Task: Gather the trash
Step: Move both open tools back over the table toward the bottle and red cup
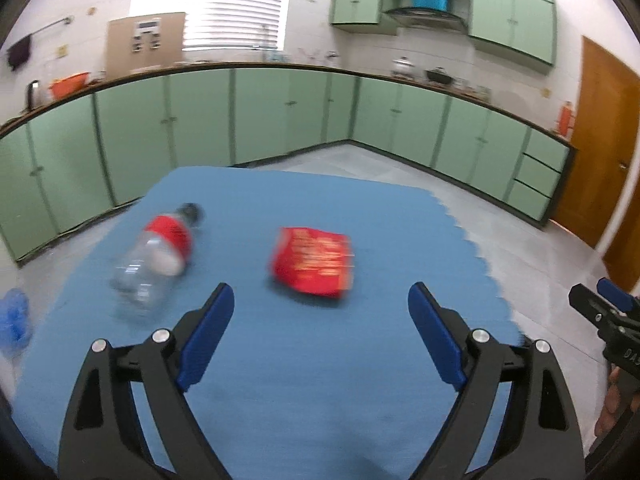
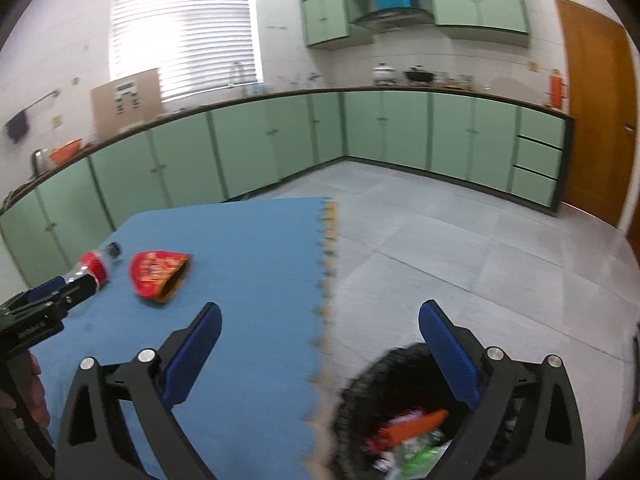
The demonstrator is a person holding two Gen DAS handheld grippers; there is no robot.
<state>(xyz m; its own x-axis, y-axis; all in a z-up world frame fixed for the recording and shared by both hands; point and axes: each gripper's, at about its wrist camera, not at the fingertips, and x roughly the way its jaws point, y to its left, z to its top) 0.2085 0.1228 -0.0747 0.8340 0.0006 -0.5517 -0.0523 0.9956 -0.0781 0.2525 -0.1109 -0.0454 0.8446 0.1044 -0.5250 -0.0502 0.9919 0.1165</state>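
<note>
Trash left: red snack bag (image 1: 311,261) + plastic bottle (image 1: 154,258) lying on blue mat (image 1: 320,360), apart | bag light, crinkly, soft, pinch an edge | bottle light, slick, rolls, grab mid-body | bin (image 2: 352,400) by mat edge, part-filled | left hand-held gripper (image 1: 320,308) & right hand-held gripper (image 2: 320,324) both spread wide, empty.

A clear, glossy plastic bottle (image 1: 154,264) and a shiny red foil packet (image 1: 312,260) lay on a matt blue foam mat (image 1: 320,380) with a fine ribbed texture. The bin (image 2: 352,408) was black mesh. Cabinets (image 1: 260,116) looked smooth, satin green; the door (image 1: 604,140) was varnished wood.
</note>
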